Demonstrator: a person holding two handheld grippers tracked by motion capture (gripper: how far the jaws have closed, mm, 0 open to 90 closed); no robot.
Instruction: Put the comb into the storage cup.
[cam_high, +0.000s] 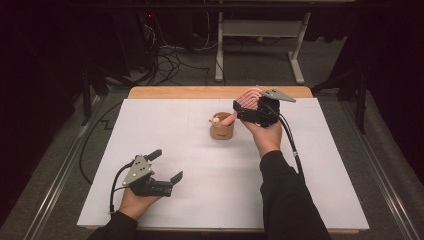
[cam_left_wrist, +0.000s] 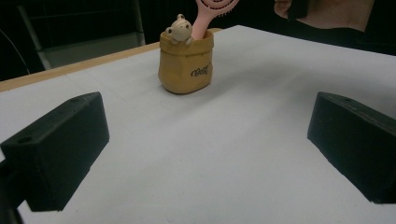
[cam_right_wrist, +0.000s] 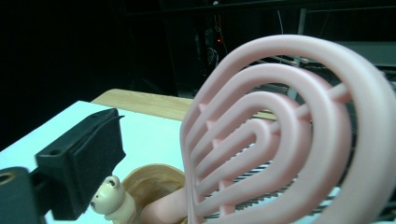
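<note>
Right now the right tool (cam_high: 246, 107) sits at the far middle of the white surface (cam_high: 320, 165), closed around the head of a pink hairbrush (cam_high: 248, 98). From the high view the brush slants down to the left, its handle end resting inside a small tan holder (cam_high: 221, 130) shaped like a paper sack. A little cream bear figure (cam_high: 216, 120) perches on the holder's rim, just beside the handle. In the right gripper view the brush head (cam_right_wrist: 289, 135) looms close, its looped pink ribs open so the dark room shows through, and one black jaw stands to its left above the bear (cam_right_wrist: 109, 196) and the holder's mouth (cam_right_wrist: 154, 184). The other jaw is hidden behind the brush head.

Nearer the person, the left tool (cam_high: 169, 167) rests low at the near-left part of the surface with its jaws spread wide and nothing between them, well apart from the holder. In the left gripper view both black jaws frame bare white surface (cam_left_wrist: 210, 154), and beyond them stands the holder (cam_left_wrist: 186, 65) upright, dark script lettering on its front that is too small to read surely, the bear (cam_left_wrist: 179, 29) at its rim and the pink handle (cam_left_wrist: 205, 21) rising to the right behind it
</note>
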